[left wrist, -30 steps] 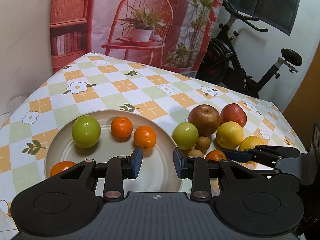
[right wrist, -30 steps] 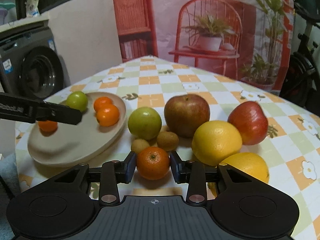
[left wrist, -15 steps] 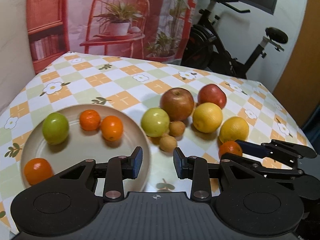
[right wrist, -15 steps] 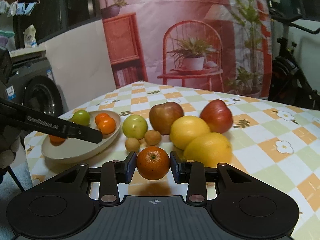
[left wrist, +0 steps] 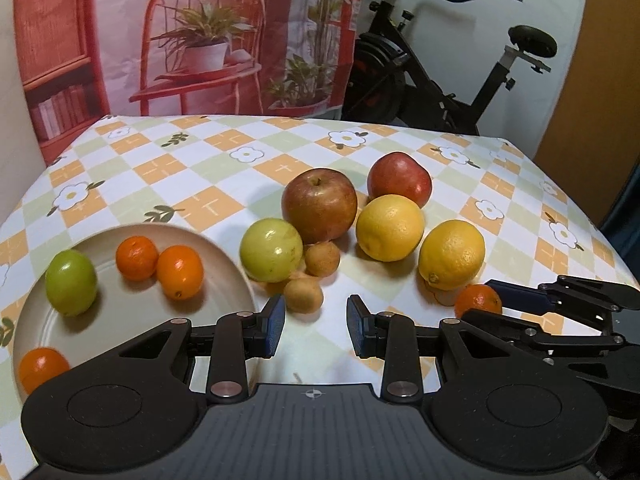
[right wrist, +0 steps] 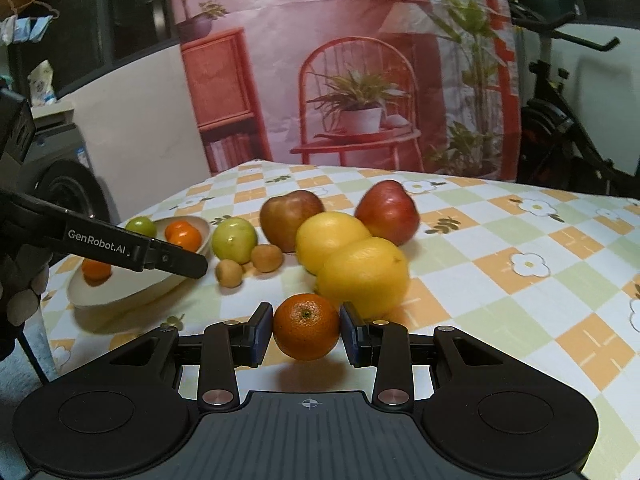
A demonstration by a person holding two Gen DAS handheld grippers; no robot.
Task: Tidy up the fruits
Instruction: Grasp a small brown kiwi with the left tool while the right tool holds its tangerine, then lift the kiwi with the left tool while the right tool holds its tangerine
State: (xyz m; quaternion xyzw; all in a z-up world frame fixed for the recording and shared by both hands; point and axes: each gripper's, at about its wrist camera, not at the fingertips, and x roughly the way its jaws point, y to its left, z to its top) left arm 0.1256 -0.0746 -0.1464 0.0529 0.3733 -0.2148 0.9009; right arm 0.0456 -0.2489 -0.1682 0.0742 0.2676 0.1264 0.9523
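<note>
Checked tablecloth point(left wrist: 208, 168) carries loose fruit beside a plate point(left wrist: 224, 264) with four pieces. Right gripper point(right wrist: 306, 328) pinches a small orange point(right wrist: 306, 327), apparently lifted just clear of the cloth. Left gripper point(left wrist: 315, 326) narrowly parted, holding nothing, near the plate rim.

front: fruit cluster point(left wrist: 320, 208) blocks | left: plate point(left wrist: 224, 248) | cloth point(left wrist: 200, 160) behind: open

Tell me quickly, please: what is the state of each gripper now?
Left gripper: shut to a narrow gap, nothing between its fingers.
Right gripper: closed on a small orange, held just above the table.
</note>
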